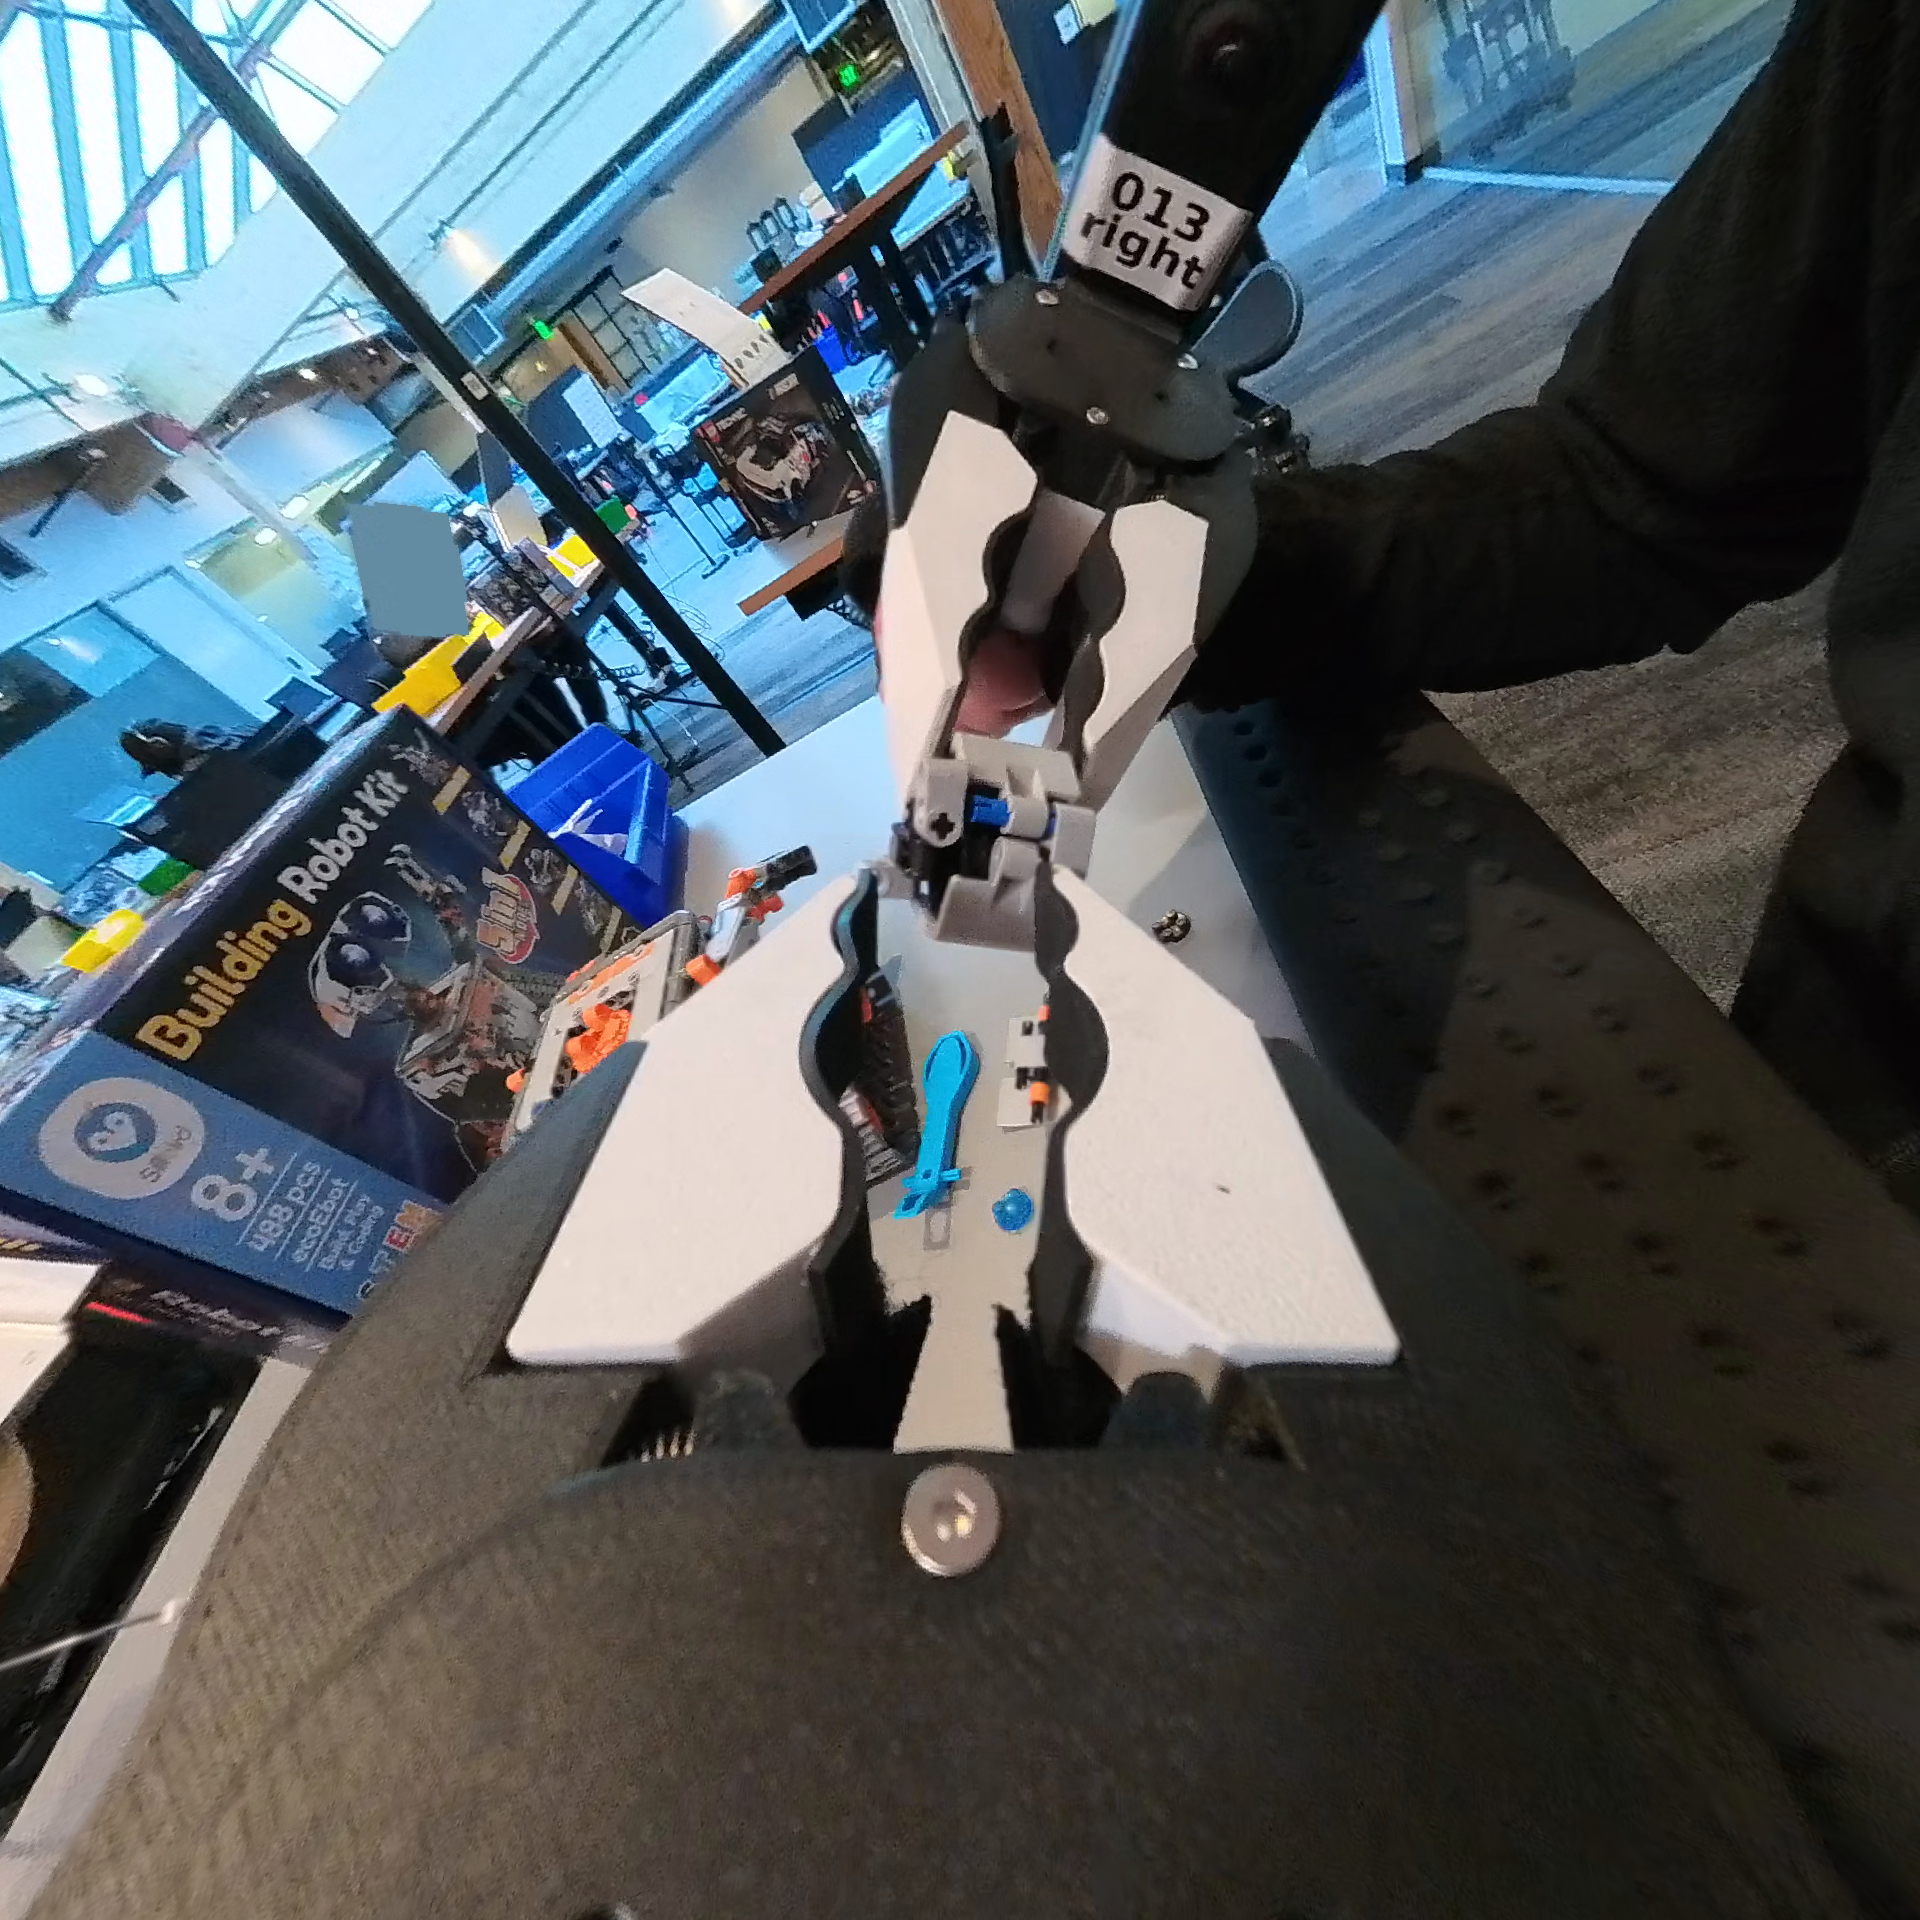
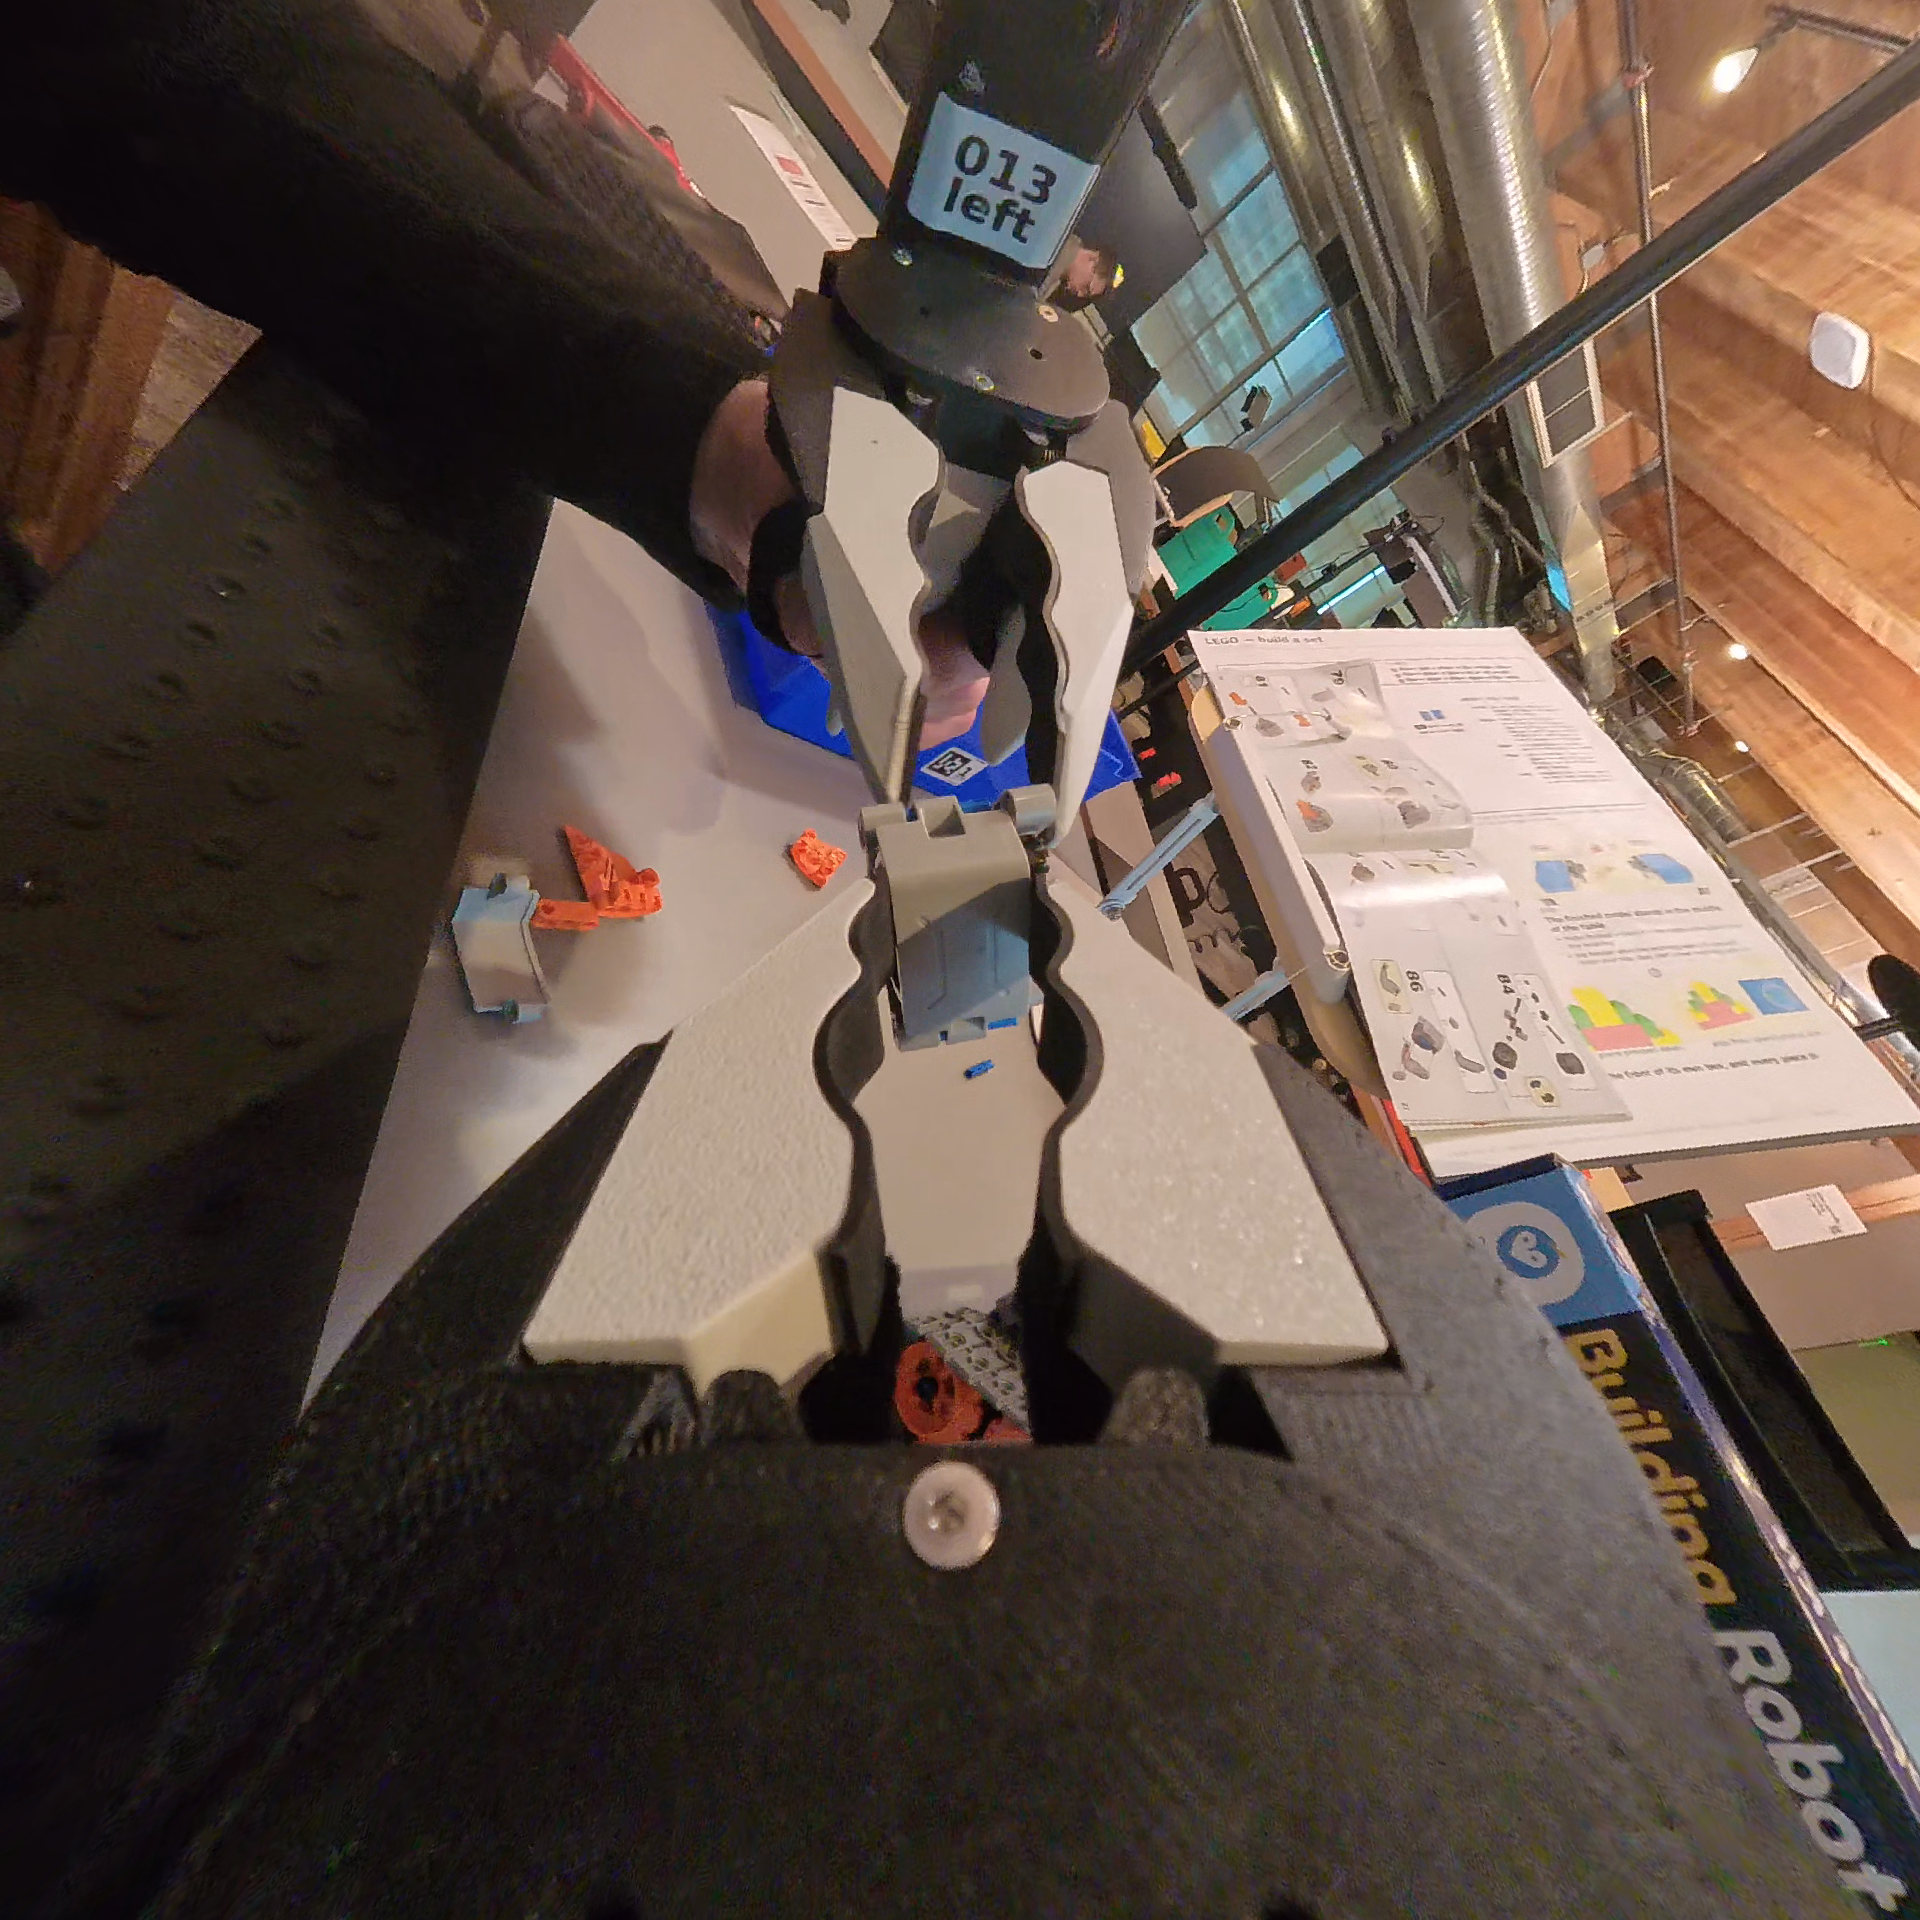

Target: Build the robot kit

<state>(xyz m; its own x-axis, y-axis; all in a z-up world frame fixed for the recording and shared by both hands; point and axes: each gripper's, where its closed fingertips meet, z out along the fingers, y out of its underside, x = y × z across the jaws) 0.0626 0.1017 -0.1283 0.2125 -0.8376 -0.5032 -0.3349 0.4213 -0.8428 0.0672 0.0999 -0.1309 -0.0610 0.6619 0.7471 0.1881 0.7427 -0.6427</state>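
Note:
A grey brick assembly (image 1: 977, 831) with blue pins and black parts hangs in the air above the white table (image 1: 1174, 831), held from both ends. My left gripper (image 1: 956, 894) is shut on its near end. My right gripper (image 1: 997, 800) comes down from the top and is shut on its far end. In the right wrist view my right gripper (image 2: 961, 904) clamps the grey assembly (image 2: 956, 935), and the left gripper (image 2: 966, 805) grips its top end. A gloved hand shows behind each far gripper.
On the table below lie a blue spoon-shaped tool (image 1: 940, 1112), a blue stud (image 1: 1013, 1210), a small blue pin (image 2: 977, 1068), orange pieces (image 2: 608, 883) and a grey curved panel (image 2: 499, 951). A robot kit box (image 1: 312, 997), a blue bin (image 1: 603, 810) and an instruction booklet (image 2: 1455, 883) stand beside. Both grippers' tips are close together, under 4 cm apart. Both grippers' tips are roughly 15 cm from the grey curved panel (image 2: 499, 951).

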